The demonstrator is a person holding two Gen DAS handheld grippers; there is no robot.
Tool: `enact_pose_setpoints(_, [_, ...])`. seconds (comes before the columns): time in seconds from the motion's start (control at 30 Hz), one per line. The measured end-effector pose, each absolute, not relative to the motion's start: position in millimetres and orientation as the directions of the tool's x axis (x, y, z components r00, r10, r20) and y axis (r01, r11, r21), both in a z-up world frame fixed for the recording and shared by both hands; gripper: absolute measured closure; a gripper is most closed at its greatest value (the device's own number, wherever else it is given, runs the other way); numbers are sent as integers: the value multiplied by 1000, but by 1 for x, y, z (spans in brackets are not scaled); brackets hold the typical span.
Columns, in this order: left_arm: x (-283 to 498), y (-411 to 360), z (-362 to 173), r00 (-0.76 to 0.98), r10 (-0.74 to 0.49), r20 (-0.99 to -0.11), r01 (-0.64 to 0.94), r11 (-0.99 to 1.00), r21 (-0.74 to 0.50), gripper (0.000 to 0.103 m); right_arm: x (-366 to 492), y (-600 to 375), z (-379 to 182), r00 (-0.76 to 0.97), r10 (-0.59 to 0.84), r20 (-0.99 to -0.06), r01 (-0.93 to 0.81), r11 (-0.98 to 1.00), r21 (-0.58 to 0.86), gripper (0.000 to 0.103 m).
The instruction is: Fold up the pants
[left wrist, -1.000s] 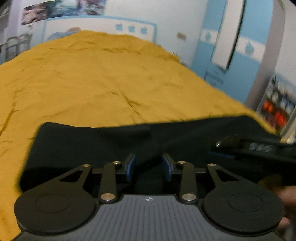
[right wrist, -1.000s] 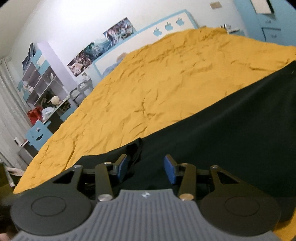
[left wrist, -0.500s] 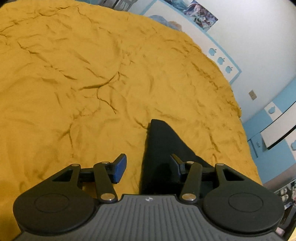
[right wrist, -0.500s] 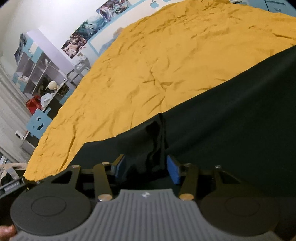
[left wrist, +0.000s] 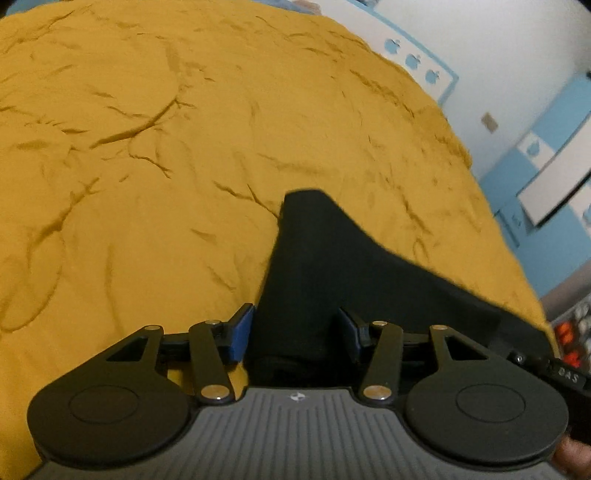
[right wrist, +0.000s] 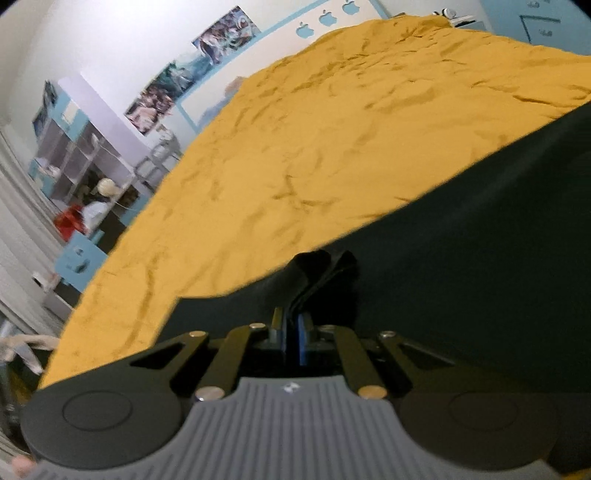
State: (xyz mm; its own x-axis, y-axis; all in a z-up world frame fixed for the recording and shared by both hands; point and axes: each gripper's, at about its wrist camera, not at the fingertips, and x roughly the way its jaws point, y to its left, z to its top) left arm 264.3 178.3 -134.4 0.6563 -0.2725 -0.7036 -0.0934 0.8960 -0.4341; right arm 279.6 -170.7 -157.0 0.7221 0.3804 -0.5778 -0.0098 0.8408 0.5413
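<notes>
black pants [left wrist: 325, 273] lie on the yellow bedspread [left wrist: 147, 166], near its front edge; in the left wrist view a pointed corner of the cloth reaches away from the camera.

left gripper [left wrist: 293, 332]: fingers apart, dark cloth lying between them, not pinched. right gripper [right wrist: 291, 332]: fingers together, clamped on a bunched ridge of the pants [right wrist: 461, 258], which puckers up just ahead of the tips.

step in hand, as i judge it: securing both hold points before lifting a fold. to do it well: close the left fingers on the cloth edge only, taking all layers but none of the bedspread; lift both sides level so the fold line stays straight; lay the cloth down flat, release only once it rests.

writing: white letters "das" [left wrist: 569, 374] on a black part at the right edge of the left wrist view, probably cut off. apple shapes [right wrist: 325, 18] on the blue wall trim, no text. posters [right wrist: 188, 74] too blurred to read.
</notes>
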Motion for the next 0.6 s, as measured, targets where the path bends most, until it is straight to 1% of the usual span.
enact_pose_setpoints(0.07, [263, 171, -134, 649, -259, -715, -80, 912, -403, 45, 280, -172, -167, 716, 345, -607, 7, 866, 500, 102])
enact_pose_setpoints(0.17, [261, 168, -132, 639, -255, -726, -65, 923, -380, 45, 279, -176, -171, 714, 319, -623, 37, 872, 489, 103])
enact_pose_setpoints(0.27, [260, 170, -135, 632, -258, -731, -65, 922, -381, 44, 276, -167, -157, 740, 210, -639, 45, 932, 359, 101])
enact_pose_setpoints(0.3, [259, 169, -136, 631, -253, -733, -63, 925, -374, 43, 272, -162, -152, 762, 167, -625, 39, 952, 302, 96])
enact_pose_setpoints(0.33, [258, 167, -137, 634, -248, -733, -59, 929, -366, 41, 268, -156, -145, 788, 145, -598, 15, 967, 255, 96])
enact_pose_setpoints(0.4, [255, 163, -140, 643, -236, -729, -46, 938, -345, 39, 261, -142, -135, 816, 204, -540, -88, 969, 232, 96])
enact_pose_setpoints(0.47, [254, 160, -141, 649, -226, -727, -41, 943, -330, 39, 262, -126, -134, 796, 290, -531, -194, 954, 230, 96])
enact_pose_setpoints(0.53, [253, 160, -141, 651, -225, -725, -38, 944, -327, 38, 268, -115, -146, 759, 308, -573, -225, 951, 213, 96])
enact_pose_setpoints(0.57, [252, 160, -141, 650, -229, -724, -38, 943, -332, 38, 273, -111, -158, 724, 281, -629, -218, 960, 178, 96])
enact_pose_setpoints(0.6, [252, 162, -142, 649, -238, -722, -36, 939, -342, 38, 276, -112, -166, 700, 262, -664, -205, 965, 164, 96])
